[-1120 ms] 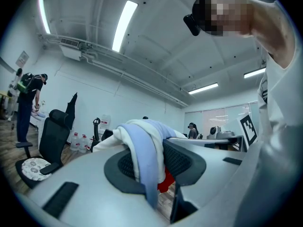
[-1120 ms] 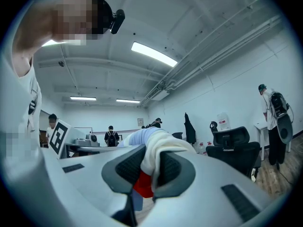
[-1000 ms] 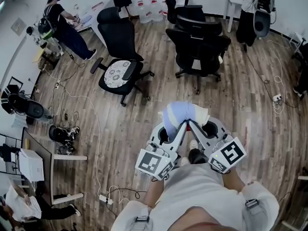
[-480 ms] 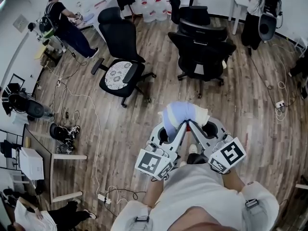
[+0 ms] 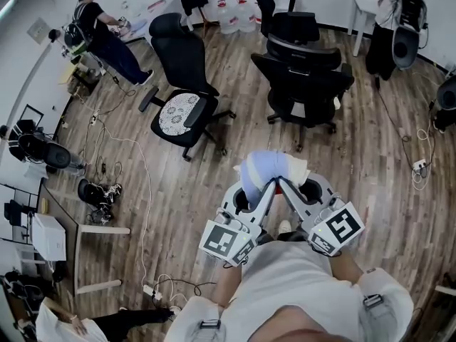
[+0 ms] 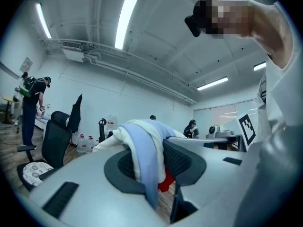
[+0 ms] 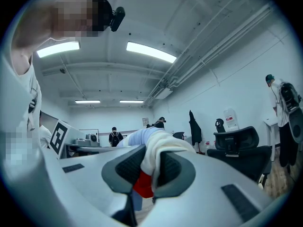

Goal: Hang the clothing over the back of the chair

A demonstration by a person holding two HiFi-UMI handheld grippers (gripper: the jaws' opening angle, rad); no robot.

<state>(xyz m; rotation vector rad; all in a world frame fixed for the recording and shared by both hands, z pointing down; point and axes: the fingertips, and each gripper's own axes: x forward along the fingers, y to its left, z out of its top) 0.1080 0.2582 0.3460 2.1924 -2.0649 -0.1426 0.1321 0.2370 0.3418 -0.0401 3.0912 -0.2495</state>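
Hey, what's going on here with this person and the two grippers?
A person holds a two-jaw gripper in each hand. The left gripper and the right gripper are both clamped on one bunched light blue and white garment, held out in front over the wooden floor. A black office chair stands ahead; the garment is not on its back yet.

Wood-plank floor [image 5: 178,191], white walls [image 6: 142,98] with water jugs [image 5: 239,16] lined along one, long strip lights [image 6: 124,15] on the ceiling [image 6: 165,37].
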